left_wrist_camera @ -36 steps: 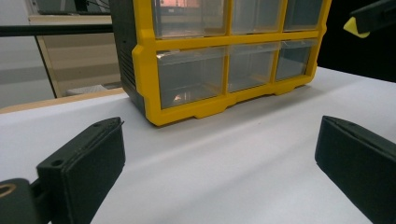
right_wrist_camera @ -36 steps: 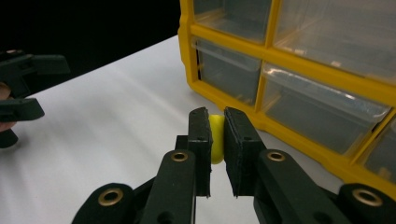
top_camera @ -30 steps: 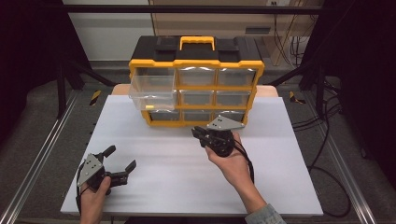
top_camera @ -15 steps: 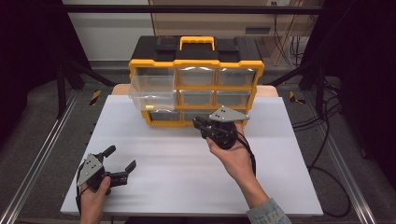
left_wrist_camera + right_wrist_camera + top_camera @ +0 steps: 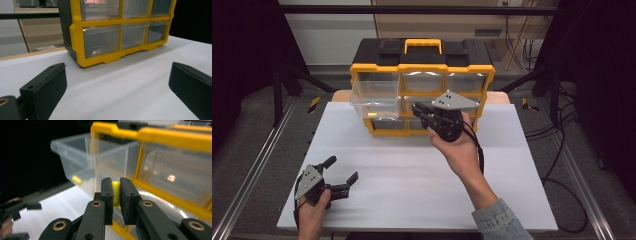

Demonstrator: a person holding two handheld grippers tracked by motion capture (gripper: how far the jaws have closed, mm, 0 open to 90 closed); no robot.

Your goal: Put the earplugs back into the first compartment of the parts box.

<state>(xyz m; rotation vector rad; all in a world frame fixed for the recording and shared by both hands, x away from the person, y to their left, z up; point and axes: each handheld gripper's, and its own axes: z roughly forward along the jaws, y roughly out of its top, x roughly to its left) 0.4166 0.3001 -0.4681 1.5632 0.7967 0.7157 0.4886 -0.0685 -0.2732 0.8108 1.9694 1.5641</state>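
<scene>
A yellow and black drawer organizer (image 5: 422,64) stands at the back of the white table (image 5: 412,175). Its middle-left clear drawer (image 5: 374,100) is pulled out, and a small yellow piece (image 5: 372,114) lies inside. My right gripper (image 5: 419,111) hovers just right of that drawer, in front of the cabinet. It is shut on a small yellow piece (image 5: 115,192), with the drawer (image 5: 82,152) close ahead to the left. My left gripper (image 5: 341,168) rests near the table's front left, open and with nothing in it. Its view faces the organizer (image 5: 117,22) between wide-apart jaws.
Metal rails (image 5: 257,165) run along both sides of the table. Cables (image 5: 557,130) trail on the floor at the right. The cabinet's other clear drawers (image 5: 132,35) are pushed in. Bare white tabletop lies between the two grippers.
My right gripper has moved away from me toward the organizer, carrying the yellow piece up beside the open drawer. The left gripper has stayed still.
</scene>
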